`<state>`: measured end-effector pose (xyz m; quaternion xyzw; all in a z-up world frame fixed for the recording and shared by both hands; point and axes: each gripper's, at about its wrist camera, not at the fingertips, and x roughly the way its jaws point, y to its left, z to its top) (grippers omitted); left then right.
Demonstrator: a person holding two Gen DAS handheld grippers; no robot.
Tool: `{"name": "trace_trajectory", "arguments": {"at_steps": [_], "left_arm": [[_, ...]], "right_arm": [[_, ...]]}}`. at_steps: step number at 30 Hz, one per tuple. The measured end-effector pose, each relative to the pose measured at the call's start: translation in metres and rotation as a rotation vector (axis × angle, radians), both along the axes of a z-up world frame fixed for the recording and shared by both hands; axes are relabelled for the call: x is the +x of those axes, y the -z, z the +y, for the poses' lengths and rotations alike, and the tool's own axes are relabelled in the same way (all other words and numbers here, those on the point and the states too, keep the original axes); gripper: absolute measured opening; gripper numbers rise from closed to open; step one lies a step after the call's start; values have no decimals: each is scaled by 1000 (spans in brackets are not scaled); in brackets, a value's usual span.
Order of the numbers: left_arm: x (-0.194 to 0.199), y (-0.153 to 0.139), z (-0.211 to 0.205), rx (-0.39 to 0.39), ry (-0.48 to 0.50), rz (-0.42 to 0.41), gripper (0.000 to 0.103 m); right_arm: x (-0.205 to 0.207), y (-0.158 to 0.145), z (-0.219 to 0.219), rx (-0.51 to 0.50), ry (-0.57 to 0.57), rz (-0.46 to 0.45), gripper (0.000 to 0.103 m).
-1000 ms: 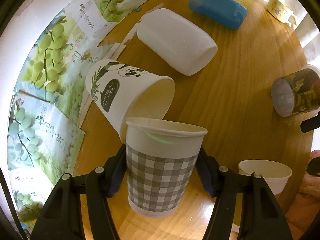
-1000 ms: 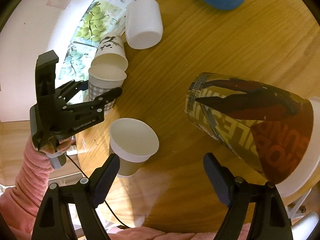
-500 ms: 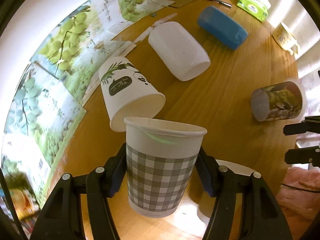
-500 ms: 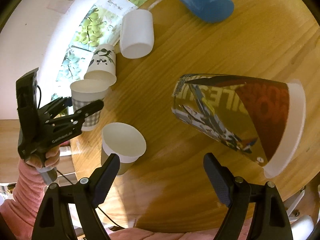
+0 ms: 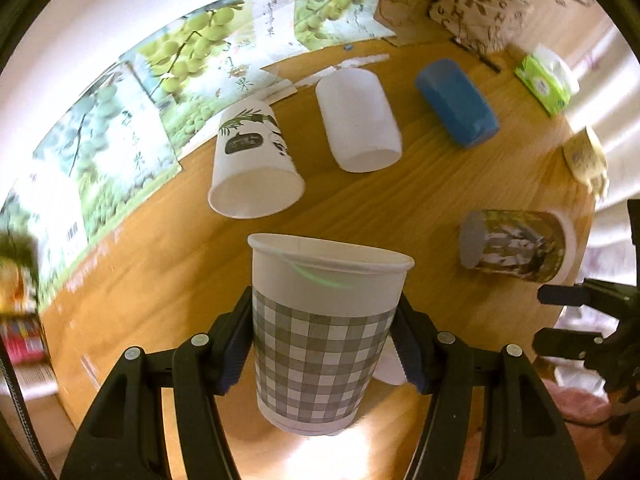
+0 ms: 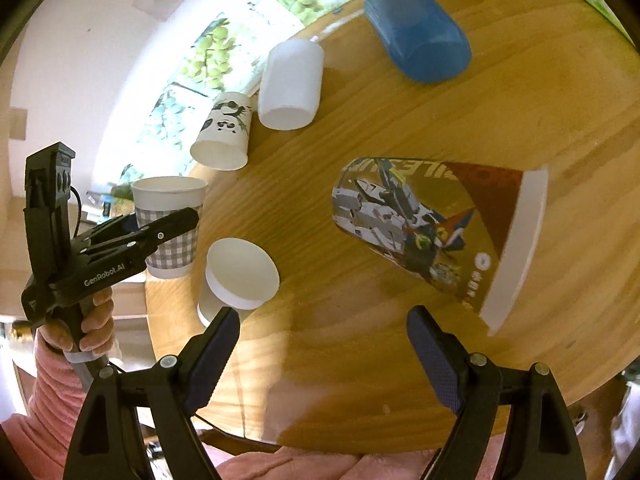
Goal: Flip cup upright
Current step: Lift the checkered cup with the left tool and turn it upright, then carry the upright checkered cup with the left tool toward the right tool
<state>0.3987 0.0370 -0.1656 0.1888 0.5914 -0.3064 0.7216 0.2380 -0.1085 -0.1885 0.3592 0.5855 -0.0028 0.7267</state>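
Observation:
My left gripper (image 5: 322, 340) is shut on a grey-checked paper cup (image 5: 320, 332), held upright above the round wooden table (image 5: 400, 208); the cup also shows in the right wrist view (image 6: 170, 224), near the table's left edge. My right gripper (image 6: 322, 354) is open and empty above the table's near side. A printed robot-picture cup (image 6: 436, 236) lies on its side ahead and right of it. A panda-print cup (image 5: 252, 160), a plain white cup (image 5: 358, 120) and a blue cup (image 5: 456, 102) lie on their sides.
A white cup (image 6: 238, 276) stands upright near the table's left edge, beside the checked cup. Grape-print sheets (image 5: 168, 92) line the far-left side by the wall. A brown box (image 5: 480, 4) and a green tissue pack (image 5: 546, 78) sit at the back.
My left gripper has lifted the checked cup up and back, away from the panda cup. My right gripper has pulled back, so the robot-picture cup looks smaller.

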Motion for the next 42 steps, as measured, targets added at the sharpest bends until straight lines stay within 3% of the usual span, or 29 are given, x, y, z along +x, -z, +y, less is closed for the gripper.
{"name": "trace_trajectory", "arguments": {"at_steps": [10, 22, 42], "left_arm": [[-45, 3, -14, -64, -222, 55, 66], [-92, 11, -12, -140, -422, 120, 66], [-140, 53, -28, -175, -537, 251, 66]], "right_arm": [[-14, -14, -25, -36, -133, -28, 86], [-29, -19, -33, -38, -275, -49, 86], [-44, -13, -40, -51, -385, -36, 86]]}}
